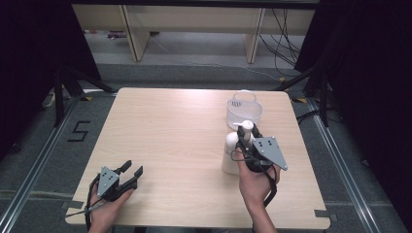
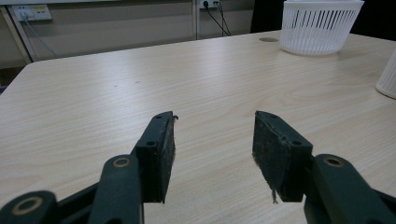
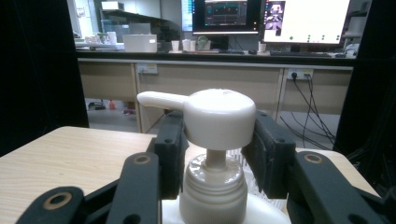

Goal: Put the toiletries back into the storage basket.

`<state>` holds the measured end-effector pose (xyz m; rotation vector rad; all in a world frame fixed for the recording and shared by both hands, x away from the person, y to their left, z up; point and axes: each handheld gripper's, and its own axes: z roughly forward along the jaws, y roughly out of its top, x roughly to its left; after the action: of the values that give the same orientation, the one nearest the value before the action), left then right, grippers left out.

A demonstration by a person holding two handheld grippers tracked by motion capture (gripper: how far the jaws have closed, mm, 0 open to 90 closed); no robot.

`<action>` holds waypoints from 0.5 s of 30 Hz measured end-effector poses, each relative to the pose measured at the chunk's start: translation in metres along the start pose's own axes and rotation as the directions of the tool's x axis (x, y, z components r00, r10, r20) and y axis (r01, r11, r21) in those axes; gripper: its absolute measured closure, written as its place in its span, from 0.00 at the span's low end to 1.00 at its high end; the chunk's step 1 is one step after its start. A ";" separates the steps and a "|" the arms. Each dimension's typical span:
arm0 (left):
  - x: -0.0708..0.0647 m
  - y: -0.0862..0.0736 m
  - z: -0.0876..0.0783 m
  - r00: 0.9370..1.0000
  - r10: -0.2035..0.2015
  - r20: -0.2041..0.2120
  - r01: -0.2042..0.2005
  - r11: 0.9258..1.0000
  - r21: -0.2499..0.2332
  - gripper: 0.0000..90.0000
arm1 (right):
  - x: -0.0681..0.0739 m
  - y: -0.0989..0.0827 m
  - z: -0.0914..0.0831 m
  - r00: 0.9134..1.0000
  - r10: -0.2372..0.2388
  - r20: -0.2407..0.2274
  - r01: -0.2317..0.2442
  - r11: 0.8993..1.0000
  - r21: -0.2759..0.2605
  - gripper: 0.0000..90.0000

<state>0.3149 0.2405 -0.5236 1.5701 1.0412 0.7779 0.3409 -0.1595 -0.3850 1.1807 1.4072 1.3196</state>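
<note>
Setting: pale wood-grain surface [image 1: 184, 141] on grey carpet, with desks and lit monitors beyond its far edge.
Pump bottle: a white pump bottle [image 1: 232, 150] stood upright near the right edge of the surface, roughly midway between near and far edges, spout pointing left in the right gripper view.
Basket: a white slotted plastic basket [image 1: 244, 110] sat just behind the bottle, toward the far right corner; it looked empty, though its floor was partly hidden.
Right tool: the right tool [image 3: 218, 140] had its jaws on either side of the pump head [image 3: 218, 116], pads pressed to its sides, apparently gripping it.
Left tool: the left tool [image 2: 214, 140] rested near the near left corner, jaws spread wide with nothing between them.
Step in hand: probably lifting the bottle by its head.
Doing it well: keep the grip level and centred so the head cannot slip out, lift straight up, and clear the basket rim before moving across.
</note>
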 end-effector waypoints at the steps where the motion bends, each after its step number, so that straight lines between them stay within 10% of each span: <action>1: 0.000 0.000 0.000 1.000 0.000 0.000 0.000 1.000 0.000 0.53 | -0.001 0.000 0.000 1.000 -0.009 -0.001 0.009 1.000 -0.005 0.67; 15: 0.000 0.000 0.000 1.000 -0.001 -0.001 0.001 1.000 -0.002 0.53 | -0.004 0.005 -0.005 1.000 -0.004 -0.019 0.003 0.999 -0.043 0.67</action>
<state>0.3147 0.2405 -0.5236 1.5676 1.0413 0.7785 0.3372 -0.1647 -0.3795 1.1393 1.3871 1.3551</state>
